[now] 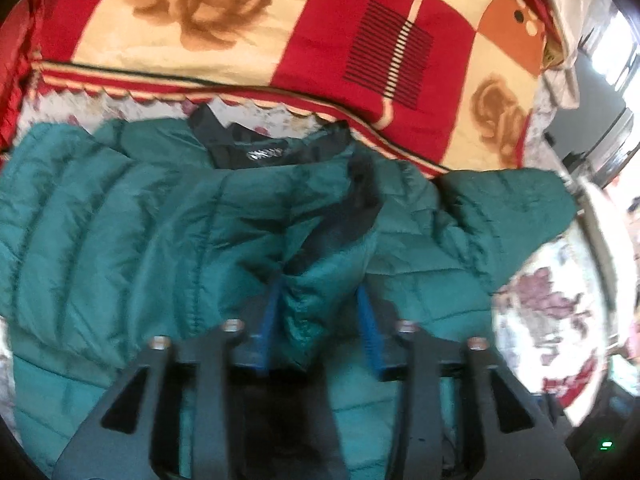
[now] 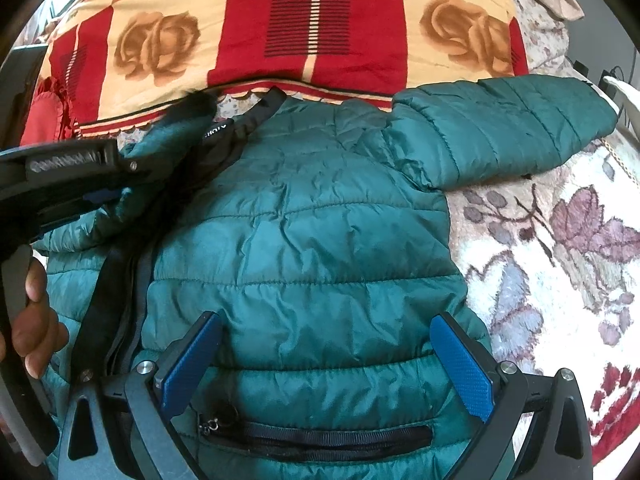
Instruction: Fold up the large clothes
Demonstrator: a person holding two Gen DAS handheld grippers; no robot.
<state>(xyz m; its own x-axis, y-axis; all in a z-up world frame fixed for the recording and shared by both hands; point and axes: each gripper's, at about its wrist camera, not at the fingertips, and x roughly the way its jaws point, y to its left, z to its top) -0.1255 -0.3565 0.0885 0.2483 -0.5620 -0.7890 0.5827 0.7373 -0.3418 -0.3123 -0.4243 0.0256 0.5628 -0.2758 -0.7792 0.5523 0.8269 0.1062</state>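
A teal quilted puffer jacket (image 2: 312, 216) lies front up on the bed, collar toward the far side; it also shows in the left wrist view (image 1: 132, 224). Its right sleeve (image 2: 500, 128) stretches out to the right. My left gripper (image 1: 320, 304) is shut on a bunch of the jacket's fabric near the black-lined front edge (image 1: 344, 220), lifted off the body. It shows in the right wrist view (image 2: 108, 196) at the left, held by a hand. My right gripper (image 2: 326, 344) is open above the jacket's lower front, just over the zipped pocket (image 2: 316, 436).
A red and cream rose-patterned blanket (image 2: 280, 20) lies folded along the far side of the bed. A white floral bedsheet (image 2: 560, 260) covers the bed to the right of the jacket. The bed's edge and room clutter show at the far right (image 1: 612, 128).
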